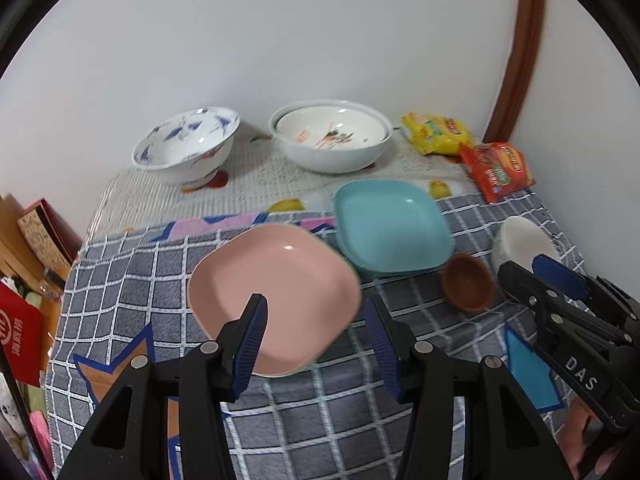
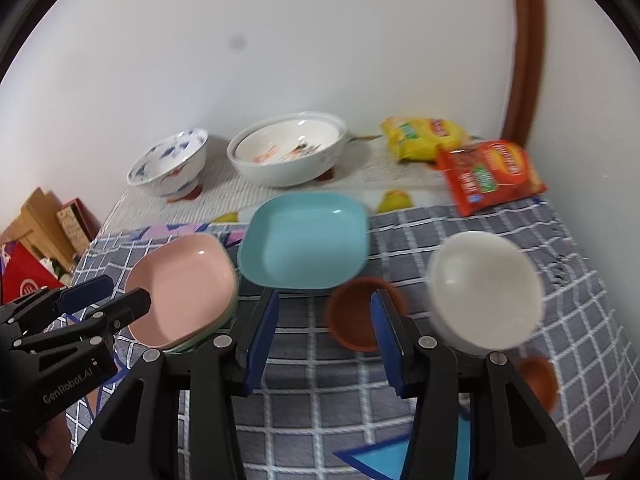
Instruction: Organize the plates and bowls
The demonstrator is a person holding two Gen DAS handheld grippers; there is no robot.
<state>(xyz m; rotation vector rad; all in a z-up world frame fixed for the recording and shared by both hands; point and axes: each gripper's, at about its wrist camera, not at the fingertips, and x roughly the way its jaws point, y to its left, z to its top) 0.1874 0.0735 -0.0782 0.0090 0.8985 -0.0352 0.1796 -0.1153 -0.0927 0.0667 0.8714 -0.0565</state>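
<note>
A pink square plate (image 1: 276, 292) lies on the checked cloth, on top of a pale green plate whose rim shows under it in the right wrist view (image 2: 188, 292). A blue square plate (image 1: 390, 228) (image 2: 304, 240) lies behind it to the right. A small brown dish (image 1: 468, 282) (image 2: 360, 312) and a white bowl (image 1: 520, 244) (image 2: 484, 288) sit further right. My left gripper (image 1: 316, 320) is open and empty over the pink plate's near edge. My right gripper (image 2: 326, 312) is open and empty just before the brown dish.
A blue-patterned bowl (image 1: 188, 144) and a large white bowl (image 1: 332, 140) with another nested in it stand at the back by the wall. Yellow (image 1: 436, 132) and red (image 1: 496, 168) snack bags lie back right. A second brown dish (image 2: 536, 376) sits near right. Boxes (image 1: 36, 240) stand left of the table.
</note>
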